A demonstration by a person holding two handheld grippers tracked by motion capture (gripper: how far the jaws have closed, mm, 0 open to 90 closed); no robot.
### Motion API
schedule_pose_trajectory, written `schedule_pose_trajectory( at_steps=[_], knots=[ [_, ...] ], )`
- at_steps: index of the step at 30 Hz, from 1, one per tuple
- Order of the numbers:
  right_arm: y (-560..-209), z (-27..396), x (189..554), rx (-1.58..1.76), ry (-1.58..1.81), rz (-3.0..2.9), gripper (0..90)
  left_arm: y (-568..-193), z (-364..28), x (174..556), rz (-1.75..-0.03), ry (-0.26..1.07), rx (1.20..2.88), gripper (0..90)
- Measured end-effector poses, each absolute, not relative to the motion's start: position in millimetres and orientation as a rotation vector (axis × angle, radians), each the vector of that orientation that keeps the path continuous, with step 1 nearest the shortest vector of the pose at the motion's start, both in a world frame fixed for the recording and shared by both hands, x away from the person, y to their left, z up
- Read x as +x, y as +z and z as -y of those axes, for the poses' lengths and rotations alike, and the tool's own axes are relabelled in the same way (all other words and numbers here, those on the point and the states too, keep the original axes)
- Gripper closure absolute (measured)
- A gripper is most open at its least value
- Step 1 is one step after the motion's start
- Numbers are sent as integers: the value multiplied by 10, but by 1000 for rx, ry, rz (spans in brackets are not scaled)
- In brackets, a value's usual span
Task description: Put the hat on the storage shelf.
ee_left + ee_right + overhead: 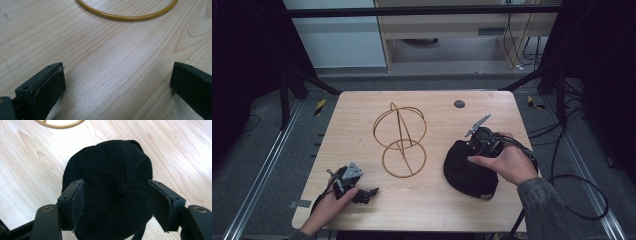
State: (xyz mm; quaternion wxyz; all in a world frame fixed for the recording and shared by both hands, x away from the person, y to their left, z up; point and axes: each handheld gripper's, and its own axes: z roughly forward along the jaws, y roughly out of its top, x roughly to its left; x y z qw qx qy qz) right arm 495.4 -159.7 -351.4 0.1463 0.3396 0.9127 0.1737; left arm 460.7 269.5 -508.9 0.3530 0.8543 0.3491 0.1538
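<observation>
Wooden table (362, 125), unmarked black cap (107, 170)

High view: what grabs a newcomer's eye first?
The gold wire stand, two rings on a bare frame, stands upright mid-table. Right of it lies a black cap, with the right gripper poised over its crown, jaws straddling the top button but the pads not yet pressing. The left gripper rests open at the near left, nothing between its jaws.
</observation>
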Motion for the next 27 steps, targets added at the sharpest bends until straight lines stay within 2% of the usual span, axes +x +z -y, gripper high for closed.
schedule_pose_trajectory(
  at_steps=[9,18,25,27],
  knots=[
    [-3634,1582,5054,999,430,-2641,342,-5089,-2695,4607,-903,398,2210,0],
    [-3767,1555,5170,1034,367,-2673,431,-5089,-2692,4605,-899,396,2211,0],
    [-3851,1555,5230,1071,338,-2692,445,-5089,-2686,4601,-897,396,2212,0],
    [-3884,1557,5256,1075,322,-2696,484,-5089,-2686,4601,-896,396,2212,0]
  ],
)
